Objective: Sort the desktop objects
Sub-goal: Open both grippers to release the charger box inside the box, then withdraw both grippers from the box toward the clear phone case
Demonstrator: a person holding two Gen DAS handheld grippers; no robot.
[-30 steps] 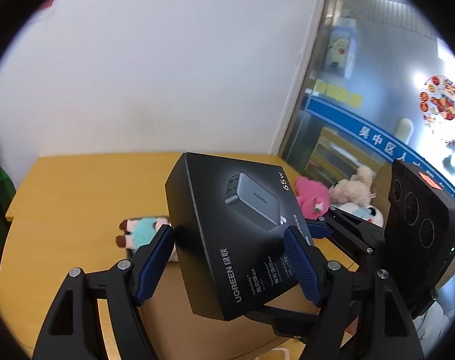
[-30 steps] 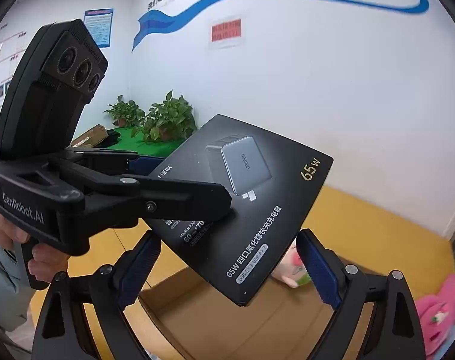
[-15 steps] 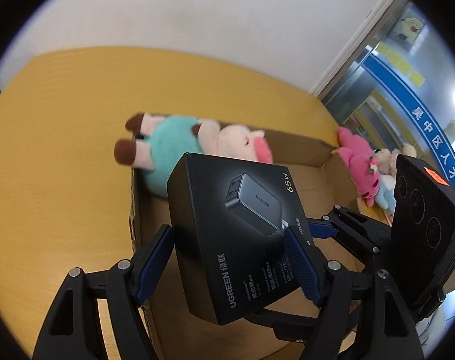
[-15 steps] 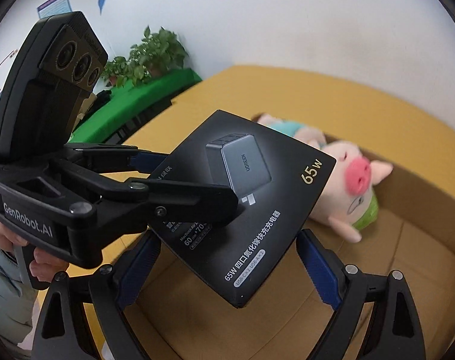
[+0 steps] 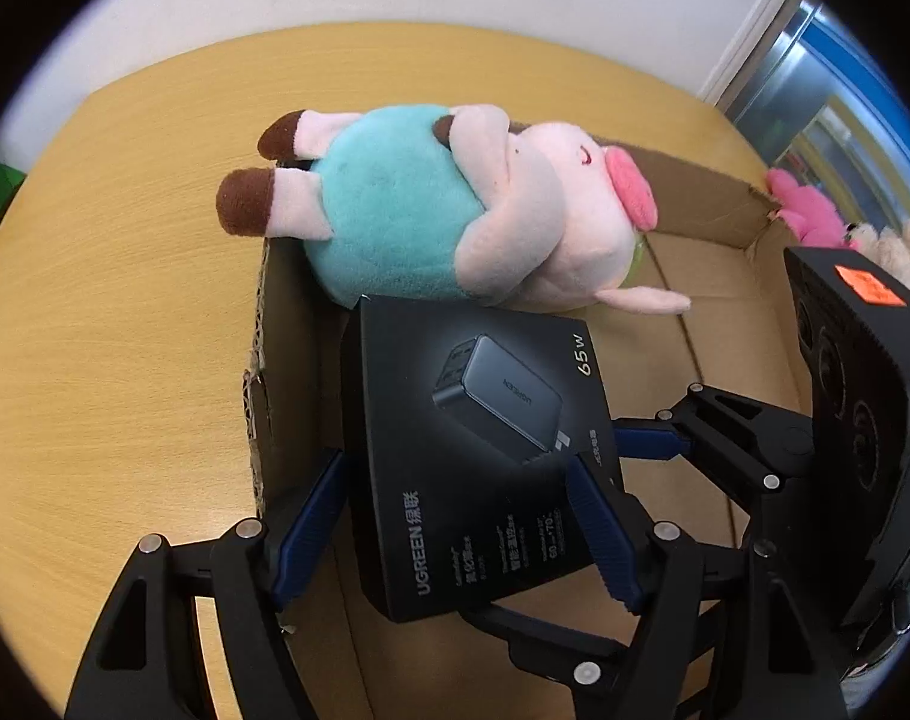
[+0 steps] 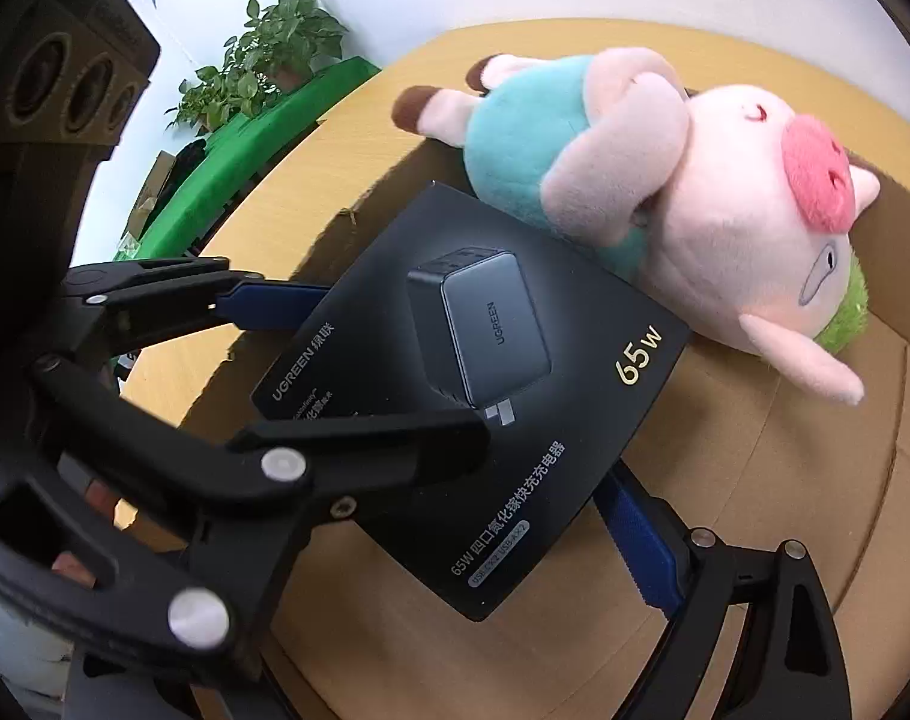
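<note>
A black UGREEN charger box [image 5: 473, 420] hangs tilted just over the floor of an open cardboard box [image 5: 713, 204], its far edge next to a pink pig plush [image 5: 455, 210] in a teal shirt. The plush lies across the carton's far-left corner. My left gripper [image 5: 455, 465] spans the charger box's width, and its jaws are closing with the charger box between the blue pads. My right gripper [image 6: 455, 498] is shut on the same charger box [image 6: 515, 360] from the other side. Only its right finger shows; the left gripper [image 6: 395, 366] hides the other.
The carton stands on a yellow wooden table [image 5: 125, 300] against a white wall. A pink plush [image 5: 809, 216] and a beige one [image 5: 893, 246] lie beyond the carton's right corner. Potted plants [image 6: 263, 60] and a green surface [image 6: 245, 150] stand past the table's left end.
Both grippers have tipped downward and sunk with the charger box from mid-air into the carton. The pig plush and the carton floor now fill the views.
</note>
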